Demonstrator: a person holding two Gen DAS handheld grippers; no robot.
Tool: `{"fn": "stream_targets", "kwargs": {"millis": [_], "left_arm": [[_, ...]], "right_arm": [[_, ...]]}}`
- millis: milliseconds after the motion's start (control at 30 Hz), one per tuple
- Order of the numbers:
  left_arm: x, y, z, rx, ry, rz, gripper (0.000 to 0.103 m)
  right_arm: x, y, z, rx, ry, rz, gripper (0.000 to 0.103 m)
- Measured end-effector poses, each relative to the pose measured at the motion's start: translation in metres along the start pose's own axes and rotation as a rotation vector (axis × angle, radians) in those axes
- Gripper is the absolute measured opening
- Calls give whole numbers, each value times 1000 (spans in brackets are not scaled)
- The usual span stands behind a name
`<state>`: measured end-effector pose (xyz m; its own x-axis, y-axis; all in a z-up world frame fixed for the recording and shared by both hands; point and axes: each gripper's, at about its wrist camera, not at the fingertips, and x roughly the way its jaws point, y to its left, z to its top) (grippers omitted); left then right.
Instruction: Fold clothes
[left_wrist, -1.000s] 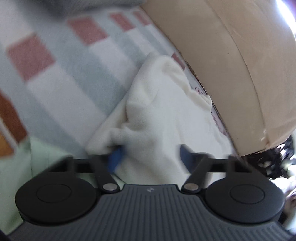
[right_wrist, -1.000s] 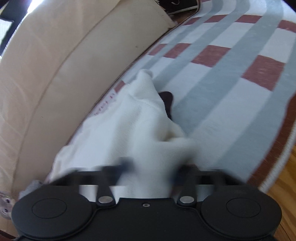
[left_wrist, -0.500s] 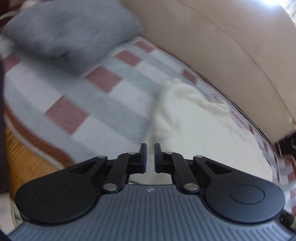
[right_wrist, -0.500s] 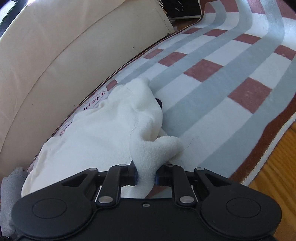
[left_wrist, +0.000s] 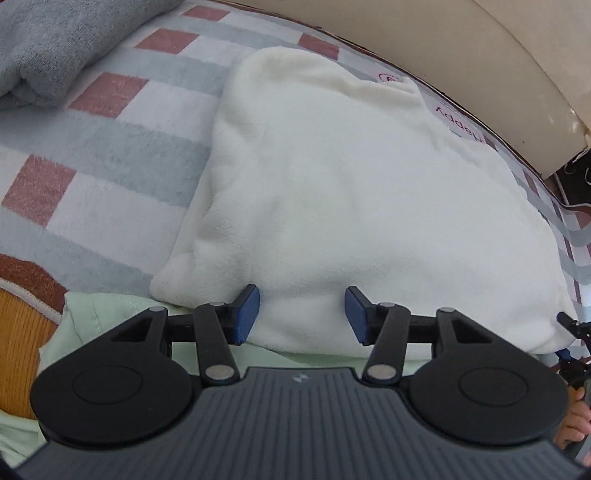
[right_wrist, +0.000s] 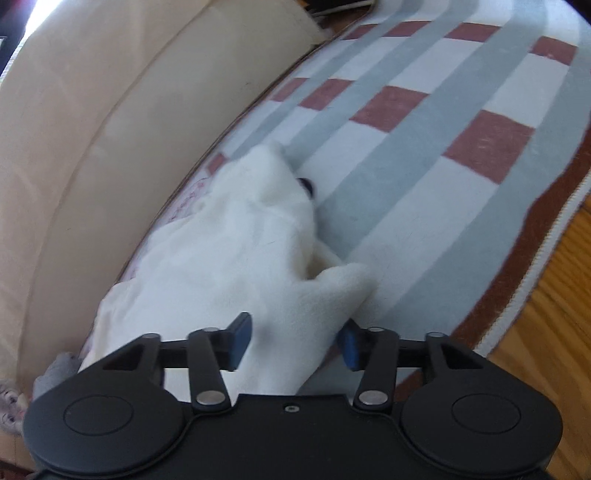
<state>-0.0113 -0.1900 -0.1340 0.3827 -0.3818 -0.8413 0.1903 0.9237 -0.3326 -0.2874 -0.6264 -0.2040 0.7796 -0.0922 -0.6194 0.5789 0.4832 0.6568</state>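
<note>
**Left wrist view: cream fleece spread on the checked rug**

Left wrist view shows the left gripper (left_wrist: 302, 314) spread wide over the near edge of the cream fleece garment (left_wrist: 351, 192), gripping nothing. A grey towel (left_wrist: 55, 48) lies at upper left; a pale green cloth (left_wrist: 110, 306) sits under the gripper. The beige sofa (left_wrist: 498, 55) borders the checked rug (left_wrist: 110, 155) at upper right. The right gripper (right_wrist: 295, 343) is also wide, a fleece flap lying between its fingers.
</note>
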Motion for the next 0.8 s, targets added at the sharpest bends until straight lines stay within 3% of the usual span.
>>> {"fn": "stream_targets", "kwargs": {"millis": [67,167,267,333,367,400,433,467,633,800], "left_arm": [[-8,-8,2,16,-4,3,50],[-27,-43,7,142,-78,-56,51],[-22,-83,10,261,-83,-162,51],[-9,-89,10,270,-46,-179,51],[-2,-91,10,274,-27,-187,51],[5,-94,10,278,-8,-195,51],[12,-96,10,282,11,-203,51],[19,-99,10,286,30,-212,51],[52,-110,10,301,124,-254,51],[54,-88,24,177,196,-333,50]], "right_arm": [[2,-2,-1,29,-3,41,71],[21,-11,-2,98,44,68,72],[32,-9,0,110,-23,116,77],[42,-5,4,112,-51,131,77],[46,-2,7,112,-56,130,72],[49,2,10,102,-54,136,40],[51,7,15,80,-39,146,25],[48,14,19,53,-36,153,25],[8,93,26,-284,-98,218,23],[-26,205,11,-690,-83,385,22]]}}
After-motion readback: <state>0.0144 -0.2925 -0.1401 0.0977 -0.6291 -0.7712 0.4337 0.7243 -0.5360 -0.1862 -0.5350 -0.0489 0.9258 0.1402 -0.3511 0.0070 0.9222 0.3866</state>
